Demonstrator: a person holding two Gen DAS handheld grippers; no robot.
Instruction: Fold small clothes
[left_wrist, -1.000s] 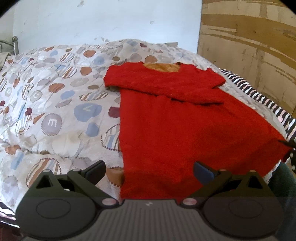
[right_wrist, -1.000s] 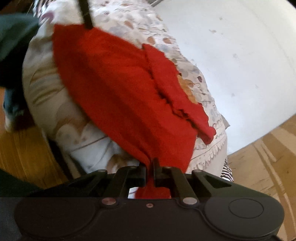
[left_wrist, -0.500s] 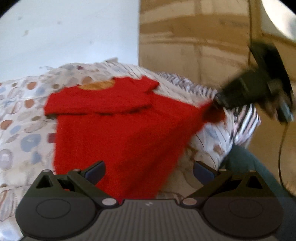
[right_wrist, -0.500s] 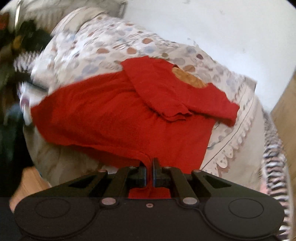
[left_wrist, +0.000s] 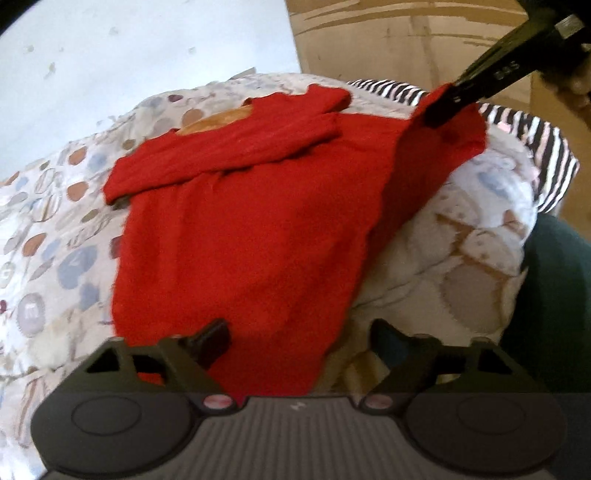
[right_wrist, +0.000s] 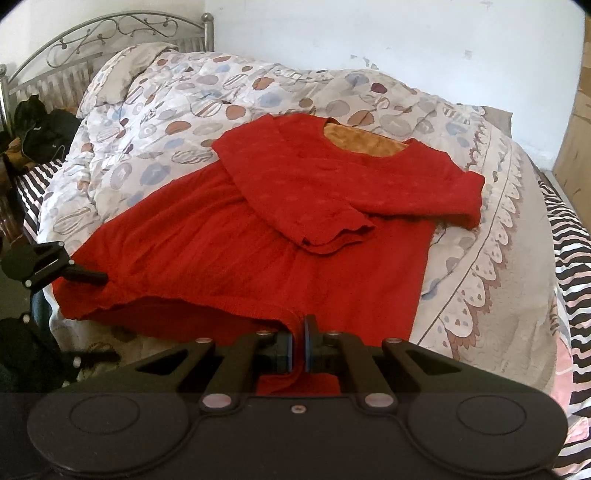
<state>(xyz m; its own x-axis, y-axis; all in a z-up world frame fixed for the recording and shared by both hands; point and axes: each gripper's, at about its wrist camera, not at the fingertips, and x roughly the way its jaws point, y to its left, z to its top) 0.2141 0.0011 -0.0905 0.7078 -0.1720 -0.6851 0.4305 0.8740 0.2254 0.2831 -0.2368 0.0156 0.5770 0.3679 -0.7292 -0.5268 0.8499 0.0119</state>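
A red knit garment (right_wrist: 280, 236) lies on the bed, sleeves folded across its chest and orange lining showing at the neck (right_wrist: 362, 142). My right gripper (right_wrist: 299, 347) is shut on one corner of the bottom hem, with fabric bunched between its pads. The left wrist view shows it holding that corner (left_wrist: 443, 107) raised above the quilt. My left gripper (left_wrist: 299, 334) is at the other hem corner, its jaws closing. Red fabric lies between them, under one finger (left_wrist: 212, 334); the other finger (left_wrist: 384, 332) is over the quilt. The pads do not press the cloth.
The bed has a spotted quilt (right_wrist: 192, 110) over a black-and-white striped sheet (right_wrist: 569, 295). A metal headboard (right_wrist: 110, 29) and a dark pile of clothes (right_wrist: 40, 129) are at the far left. A person's dark green clothing (left_wrist: 554, 280) is beside the bed edge.
My left gripper has rolled and sunk toward the near hem corner, and its jaws have narrowed. My right gripper, still clamped on the hem, has rolled upright and lifted its corner.
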